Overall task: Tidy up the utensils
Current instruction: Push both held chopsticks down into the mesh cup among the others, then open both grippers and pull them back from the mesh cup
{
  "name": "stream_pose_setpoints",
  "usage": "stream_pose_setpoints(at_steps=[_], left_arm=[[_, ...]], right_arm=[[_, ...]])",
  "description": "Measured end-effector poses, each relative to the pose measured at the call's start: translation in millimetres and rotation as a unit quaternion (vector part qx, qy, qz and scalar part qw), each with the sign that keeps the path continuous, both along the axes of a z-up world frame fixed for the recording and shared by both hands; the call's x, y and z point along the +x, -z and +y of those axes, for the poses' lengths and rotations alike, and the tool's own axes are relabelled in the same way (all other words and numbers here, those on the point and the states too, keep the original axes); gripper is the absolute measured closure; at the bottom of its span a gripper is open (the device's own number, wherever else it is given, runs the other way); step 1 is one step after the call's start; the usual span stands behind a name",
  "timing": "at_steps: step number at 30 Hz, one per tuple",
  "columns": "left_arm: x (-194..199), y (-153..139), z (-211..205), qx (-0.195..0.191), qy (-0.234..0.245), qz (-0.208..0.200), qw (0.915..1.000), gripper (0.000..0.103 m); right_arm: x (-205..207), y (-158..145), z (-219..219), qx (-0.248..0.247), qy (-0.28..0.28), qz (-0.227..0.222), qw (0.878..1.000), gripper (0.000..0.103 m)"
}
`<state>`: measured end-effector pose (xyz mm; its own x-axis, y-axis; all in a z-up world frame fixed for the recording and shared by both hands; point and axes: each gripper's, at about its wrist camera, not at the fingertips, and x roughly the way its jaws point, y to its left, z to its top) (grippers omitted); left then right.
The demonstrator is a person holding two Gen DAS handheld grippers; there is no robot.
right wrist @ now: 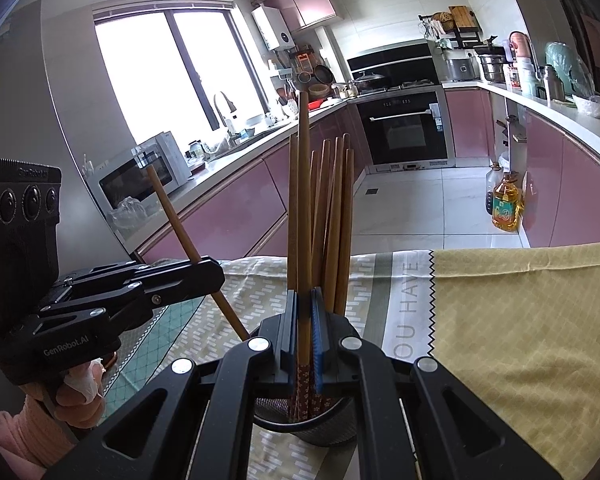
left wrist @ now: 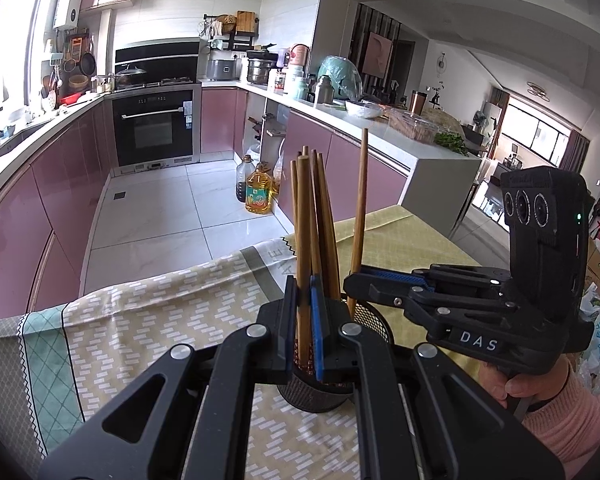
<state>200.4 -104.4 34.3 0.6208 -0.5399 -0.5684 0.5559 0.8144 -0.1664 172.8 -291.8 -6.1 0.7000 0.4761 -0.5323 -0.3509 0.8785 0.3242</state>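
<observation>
A black mesh holder (left wrist: 312, 394) (right wrist: 306, 430) stands on the patterned tablecloth (left wrist: 140, 320) (right wrist: 520, 320) with several wooden chopsticks (left wrist: 326, 216) (right wrist: 334, 216) upright in it. My left gripper (left wrist: 302, 292) (right wrist: 216, 274) is shut on one chopstick (left wrist: 305, 232) (right wrist: 176, 220), which leans with its lower end by the holder. My right gripper (right wrist: 304, 300) (left wrist: 350, 280) is shut on another chopstick (right wrist: 303, 184) (left wrist: 359, 208), which stands upright with its patterned end inside the holder. The two grippers meet over the holder from either side.
The table edge drops to a tiled kitchen floor just beyond the cloth. Oil bottles (left wrist: 259, 194) (right wrist: 507, 208) stand on the floor by pink cabinets. A microwave (right wrist: 140, 176) sits on the counter at left. Hands in pink sleeves (left wrist: 560, 412) (right wrist: 24, 432) grip the handles.
</observation>
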Motion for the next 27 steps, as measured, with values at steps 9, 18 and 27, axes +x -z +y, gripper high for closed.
stream_pose_setpoints(at_steps=[9,18,27], left_arm=[[12,2,1,0.003,-0.007,0.005,1.0,0.096],[26,7,-4,0.008,-0.009,0.015,0.9998,0.095],[35,22,-9,0.013,-0.008,0.031,0.9994,0.095]], right_arm=[[6,6,0,0.0,0.002,0.013,1.0,0.097],[10,8,-3,0.004,0.004,0.021,1.0,0.096],[9,10,-2,0.002,0.003,0.019,1.0,0.095]])
